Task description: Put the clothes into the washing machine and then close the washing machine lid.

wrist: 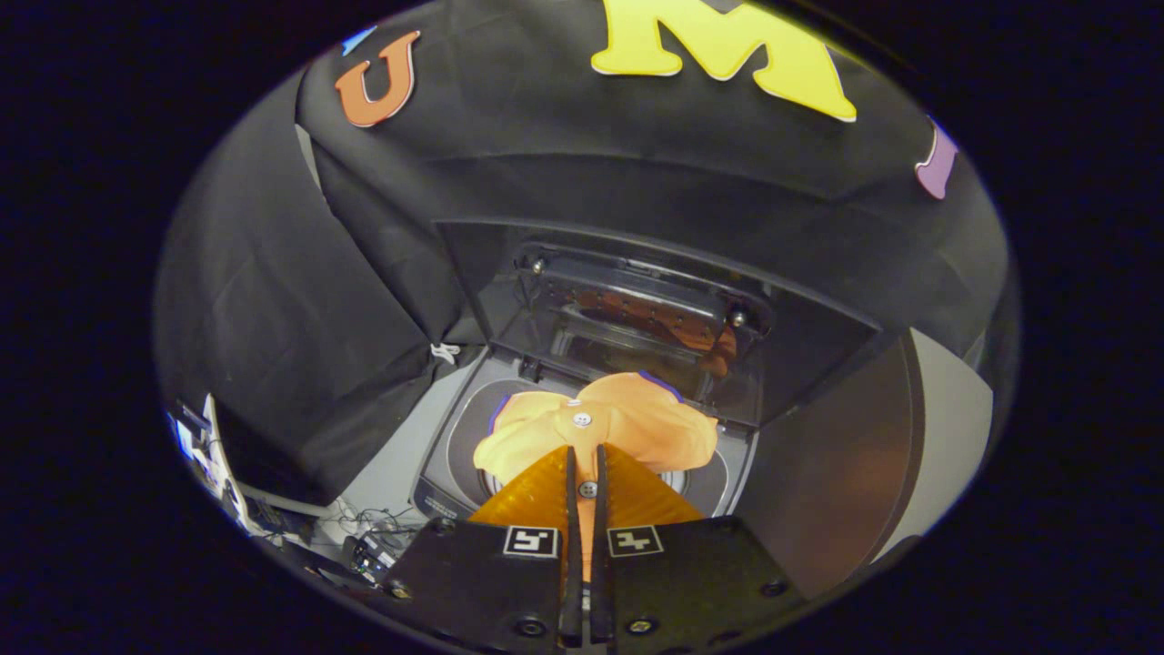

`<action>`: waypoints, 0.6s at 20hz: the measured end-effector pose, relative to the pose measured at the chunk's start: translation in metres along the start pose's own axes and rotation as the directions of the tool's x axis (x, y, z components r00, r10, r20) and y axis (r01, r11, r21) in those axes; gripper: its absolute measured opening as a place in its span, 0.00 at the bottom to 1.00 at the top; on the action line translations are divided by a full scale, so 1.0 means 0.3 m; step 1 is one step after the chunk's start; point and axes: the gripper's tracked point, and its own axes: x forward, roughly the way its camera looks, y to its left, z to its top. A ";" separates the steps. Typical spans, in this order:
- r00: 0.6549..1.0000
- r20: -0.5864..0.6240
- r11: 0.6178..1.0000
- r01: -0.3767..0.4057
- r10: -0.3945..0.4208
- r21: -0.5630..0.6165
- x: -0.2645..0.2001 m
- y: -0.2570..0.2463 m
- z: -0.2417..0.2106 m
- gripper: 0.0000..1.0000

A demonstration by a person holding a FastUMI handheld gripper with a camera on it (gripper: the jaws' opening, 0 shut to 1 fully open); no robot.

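I keep the tongs [585, 473] closed on the orange garment [627, 423], which hangs over the washing machine [446, 473] opening (not yet dropped in). The lid [637, 318] stands open at the far side; releasing and closing remain.

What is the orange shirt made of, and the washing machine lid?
The orange shirt, pinched by the hand-held gripper, looks like soft matte cloth: it folds and has buttons. The washing machine lid, standing open, looks like glossy glass or plastic: it mirrors the orange.
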 end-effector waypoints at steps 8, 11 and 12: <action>0.999 -0.026 0.998 0.027 -0.026 0.049 0.152 -0.008 -0.083 0.07; 0.999 -0.022 0.996 0.047 -0.045 0.075 0.209 -0.014 -0.100 0.07; 0.998 -0.023 0.995 0.054 -0.052 0.085 0.228 -0.018 -0.106 0.07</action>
